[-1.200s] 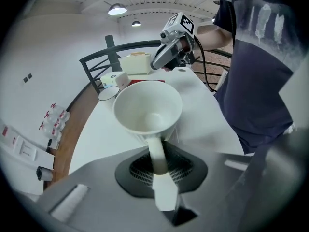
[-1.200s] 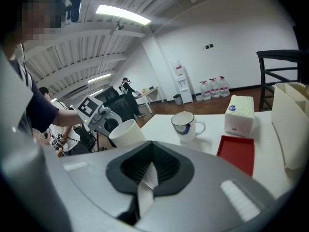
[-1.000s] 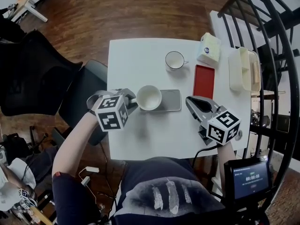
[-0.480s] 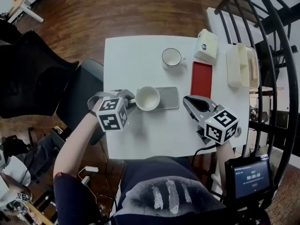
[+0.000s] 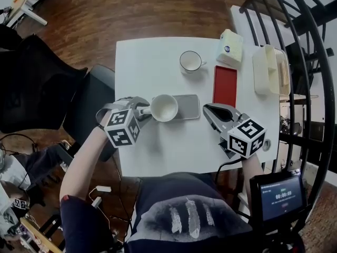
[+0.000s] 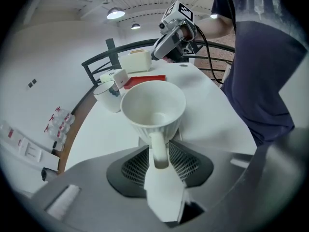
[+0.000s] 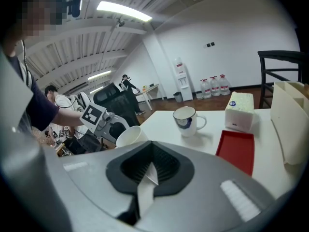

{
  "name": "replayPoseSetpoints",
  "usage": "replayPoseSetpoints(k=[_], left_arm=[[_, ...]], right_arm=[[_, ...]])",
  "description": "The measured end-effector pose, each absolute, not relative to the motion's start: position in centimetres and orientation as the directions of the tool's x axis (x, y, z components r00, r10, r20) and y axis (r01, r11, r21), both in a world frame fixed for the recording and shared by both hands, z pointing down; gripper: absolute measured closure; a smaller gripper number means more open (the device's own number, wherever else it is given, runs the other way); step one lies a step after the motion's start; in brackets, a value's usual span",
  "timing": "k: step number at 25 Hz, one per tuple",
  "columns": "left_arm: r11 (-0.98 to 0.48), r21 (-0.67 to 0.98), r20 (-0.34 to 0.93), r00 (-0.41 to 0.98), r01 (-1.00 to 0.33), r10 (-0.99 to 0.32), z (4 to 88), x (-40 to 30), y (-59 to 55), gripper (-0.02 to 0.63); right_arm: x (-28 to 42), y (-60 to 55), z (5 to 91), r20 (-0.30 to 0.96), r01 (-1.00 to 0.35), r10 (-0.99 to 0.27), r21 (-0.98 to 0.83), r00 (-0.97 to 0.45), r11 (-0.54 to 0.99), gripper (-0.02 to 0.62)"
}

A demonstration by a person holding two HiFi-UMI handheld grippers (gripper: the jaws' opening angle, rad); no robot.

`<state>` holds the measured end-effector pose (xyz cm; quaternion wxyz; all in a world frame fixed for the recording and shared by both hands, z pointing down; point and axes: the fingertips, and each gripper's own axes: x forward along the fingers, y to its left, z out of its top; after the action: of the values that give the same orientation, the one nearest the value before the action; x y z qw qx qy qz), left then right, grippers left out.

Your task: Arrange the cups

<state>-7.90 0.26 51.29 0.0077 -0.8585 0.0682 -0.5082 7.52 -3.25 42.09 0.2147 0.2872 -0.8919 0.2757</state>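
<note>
White table [image 5: 152, 62] over a wood floor. White cup [image 5: 164, 107] stands upright on the left end of the grey mat [image 5: 189, 106]. Left gripper [image 5: 141, 109] jaws have just been opening, with the cup handle [image 6: 158, 149] between them (pads not pinching it). Right gripper [image 5: 210, 110] jaws are together and empty, near the red tray [image 5: 225, 85]. Dark-rimmed cup [image 5: 189, 61] sits well apart at the far side.

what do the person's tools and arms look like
Both the left tool and right tool have grey bodies, black meshed pads and a white cube with black square markers. A black cable trails from the right one. The person wears a dark short-sleeved shirt with a pale print. The left tool's jaws have just been opening, the handle of the white cup between them.
</note>
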Motion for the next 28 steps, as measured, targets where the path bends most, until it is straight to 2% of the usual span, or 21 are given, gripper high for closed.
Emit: replayPoseSetpoints(k=[3, 6, 12, 16, 18, 19, 20, 21, 22, 28], left_arm=[[-0.99, -0.049, 0.877, 0.469, -0.134, -0.107, 51.2, -8.5, 0.7, 0.386], [-0.982, -0.012, 0.854, 0.508, -0.188, -0.108, 49.8, -9.1, 1.1, 0.348], [-0.946, -0.004, 0.639, 0.727, -0.324, -0.252, 40.1, -8.5, -0.6, 0.341], [-0.922, -0.006, 0.517, 0.788, -0.388, -0.335, 35.8, -7.9, -3.1, 0.342], [-0.914, -0.03, 0.506, 0.782, -0.405, -0.363, 35.5, -7.6, -4.1, 0.345], [-0.912, -0.063, 0.519, 0.767, -0.406, -0.377, 35.7, -7.5, -4.5, 0.363], [-0.908, -0.102, 0.537, 0.746, -0.407, -0.395, 36.2, -7.4, -4.9, 0.445], [-0.901, -0.139, 0.554, 0.722, -0.411, -0.415, 36.9, -7.2, -5.1, 0.567], [-0.895, -0.162, 0.566, 0.704, -0.415, -0.429, 37.6, -6.9, -5.1, 0.592], [-0.849, -0.131, 0.539, 0.682, -0.512, -0.495, 38.9, -5.9, -4.9, 0.591]], right_arm=[[7.5, -3.4, 41.9, 0.541, -0.629, -0.394, -0.366, -0.744, 0.686, 0.591], [7.3, -3.6, 41.6, 0.536, -0.629, -0.399, -0.362, -0.745, 0.688, 0.591], [7.5, -3.9, 41.0, 0.527, -0.636, -0.414, -0.359, -0.742, 0.683, 0.591], [7.5, -4.4, 40.9, 0.527, -0.644, -0.426, -0.348, -0.735, 0.681, 0.591], [7.2, -4.5, 40.5, 0.525, -0.641, -0.427, -0.339, -0.736, 0.688, 0.591], [7.0, -4.6, 40.3, 0.524, -0.64, -0.428, -0.333, -0.736, 0.692, 0.591], [6.9, -4.7, 40.0, 0.523, -0.639, -0.43, -0.329, -0.736, 0.695, 0.591], [6.8, -4.8, 39.8, 0.52, -0.64, -0.433, -0.327, -0.736, 0.696, 0.591], [6.7, -4.9, 39.6, 0.518, -0.641, -0.436, -0.327, -0.736, 0.694, 0.591], [6.2, -4.7, 39.0, 0.51, -0.646, -0.452, -0.309, -0.732, 0.697, 0.591]])
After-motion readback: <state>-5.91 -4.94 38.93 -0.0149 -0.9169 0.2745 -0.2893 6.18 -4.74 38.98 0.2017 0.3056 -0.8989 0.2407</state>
